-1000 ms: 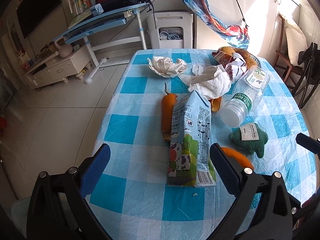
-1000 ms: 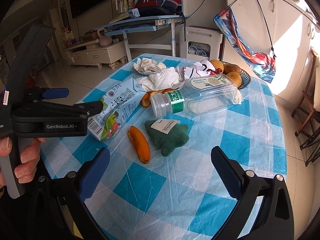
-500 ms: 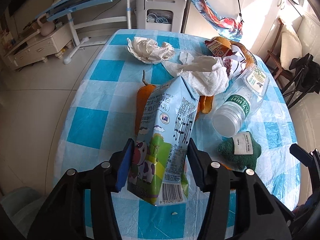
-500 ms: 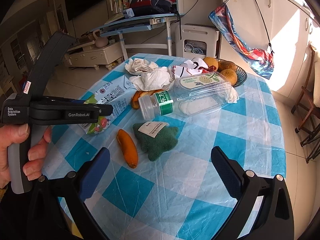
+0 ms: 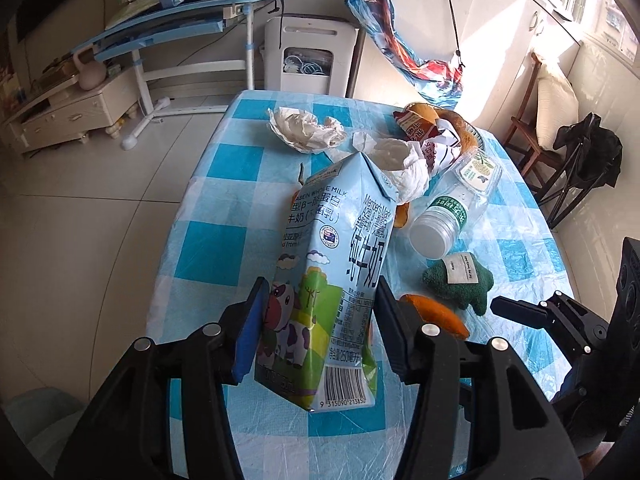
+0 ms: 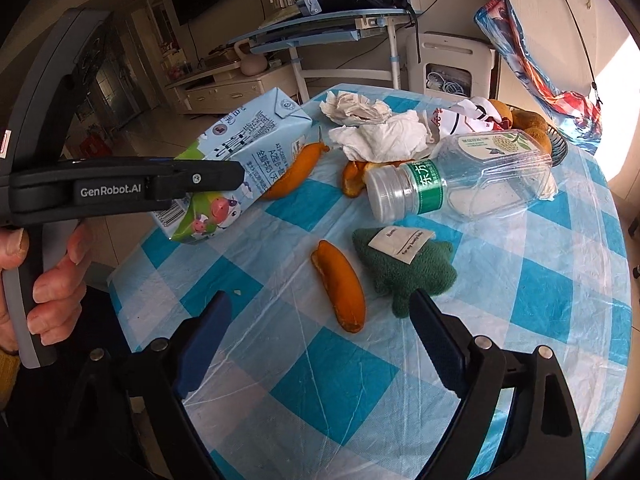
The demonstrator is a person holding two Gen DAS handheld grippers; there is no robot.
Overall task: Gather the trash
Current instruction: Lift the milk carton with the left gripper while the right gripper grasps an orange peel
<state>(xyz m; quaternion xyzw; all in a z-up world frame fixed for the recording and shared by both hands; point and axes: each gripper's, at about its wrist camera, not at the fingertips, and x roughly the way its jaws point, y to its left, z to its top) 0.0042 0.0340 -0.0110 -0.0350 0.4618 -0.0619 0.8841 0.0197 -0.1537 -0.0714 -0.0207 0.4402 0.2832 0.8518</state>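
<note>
My left gripper is shut on a light blue milk carton and holds it lifted above the checked table; the carton also shows in the right wrist view. My right gripper is open and empty, just in front of an orange peel. An empty plastic bottle lies on its side, crumpled tissues and more peel lie behind it.
A green felt tree toy lies beside the peel. A fruit bowl and a snack wrapper sit at the far table edge. A desk, a white appliance and a chair stand beyond the table.
My left gripper moved in, shut on the milk carton and lifted it off the table. My right gripper stayed open and came a little lower and closer to the orange peel.
</note>
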